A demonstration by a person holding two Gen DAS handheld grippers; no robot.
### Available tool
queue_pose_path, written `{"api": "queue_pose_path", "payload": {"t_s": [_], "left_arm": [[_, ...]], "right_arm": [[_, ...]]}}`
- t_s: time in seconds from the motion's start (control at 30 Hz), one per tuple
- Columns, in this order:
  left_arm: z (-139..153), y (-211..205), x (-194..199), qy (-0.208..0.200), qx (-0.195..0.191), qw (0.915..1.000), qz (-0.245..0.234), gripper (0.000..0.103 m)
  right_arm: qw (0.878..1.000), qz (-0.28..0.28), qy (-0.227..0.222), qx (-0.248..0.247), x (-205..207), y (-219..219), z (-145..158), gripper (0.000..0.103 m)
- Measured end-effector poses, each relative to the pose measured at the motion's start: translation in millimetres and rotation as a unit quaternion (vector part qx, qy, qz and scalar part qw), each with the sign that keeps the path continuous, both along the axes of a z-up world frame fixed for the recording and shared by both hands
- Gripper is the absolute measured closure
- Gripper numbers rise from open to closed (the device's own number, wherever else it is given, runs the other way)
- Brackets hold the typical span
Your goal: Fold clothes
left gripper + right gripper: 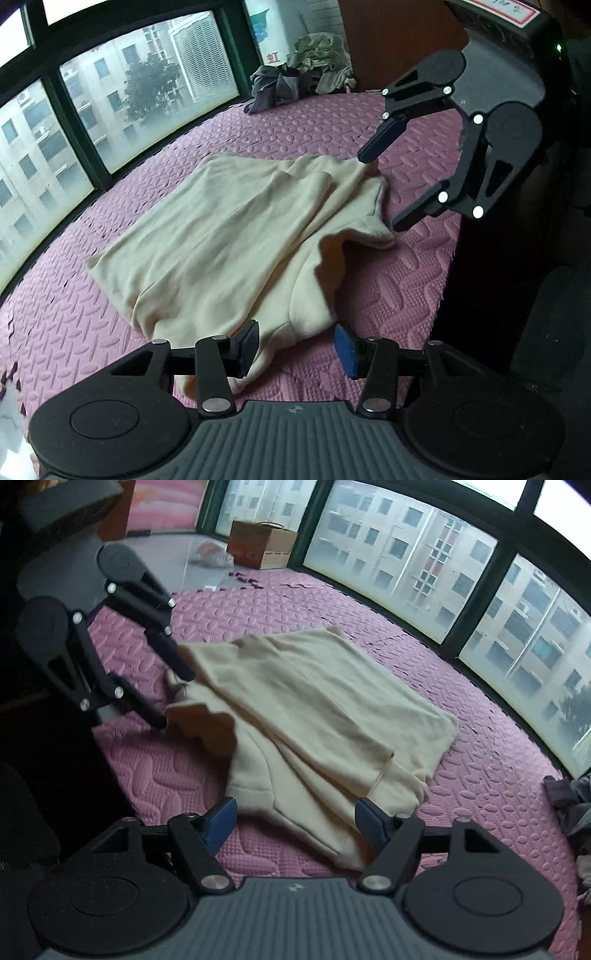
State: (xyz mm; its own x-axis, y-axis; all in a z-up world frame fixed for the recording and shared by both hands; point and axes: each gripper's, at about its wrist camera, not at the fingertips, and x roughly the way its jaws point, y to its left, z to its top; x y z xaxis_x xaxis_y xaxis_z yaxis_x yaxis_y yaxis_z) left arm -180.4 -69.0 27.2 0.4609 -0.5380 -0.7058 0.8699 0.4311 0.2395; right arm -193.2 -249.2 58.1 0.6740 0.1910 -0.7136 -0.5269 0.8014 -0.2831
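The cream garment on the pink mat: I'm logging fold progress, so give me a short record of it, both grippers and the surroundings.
garment: cream garment, partly folded, one layer lying over another, wrinkled along the near edge
surface: pink foam mat
left gripper: jaws open, straddling the garment's near edge, nothing clamped
right gripper: jaws open, at the garment's opposite end, nothing clamped
clothes pile: unfolded grey and beige items at the mat's far end
cardboard box: on the floor beyond the mat
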Motion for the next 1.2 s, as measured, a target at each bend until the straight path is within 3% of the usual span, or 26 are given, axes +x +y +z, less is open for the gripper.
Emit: {"api": "queue_pose_path", "payload": {"t_s": [0.07,0.2,0.27,0.63,1.0,1.1,1.2], "left_arm": [[-1,-2,1,0.0,-0.001,1.0,0.0,0.058],[-3,-3,2,-0.006,-0.003,1.0,0.004,0.079],[0,-2,3,-0.007,-0.012,0.9999,0.01,0.085],[27,2,36,0.012,-0.072,0.9943,0.078,0.091],[41,3,66,0.028,-0.104,0.989,0.101,0.096],[42,7,66,0.033,-0.107,0.9887,0.1,0.096],[41,15,58,0.035,-0.103,0.9902,0.088,0.094]], "right_arm": [[1.0,0.003,0.0,-0.007,-2,0,-2,0.031],[1.0,0.009,-0.001,-0.02,-5,0,-5,0.03],[1.0,0.013,-0.003,-0.023,-6,0,-5,0.03],[0.999,0.023,-0.014,-0.033,-7,6,-10,0.032],[0.997,0.037,-0.053,-0.044,-3,19,-16,0.049],[0.998,0.033,-0.05,-0.032,6,19,-16,0.069],[0.999,0.019,-0.044,-0.005,13,15,-11,0.077]]}}
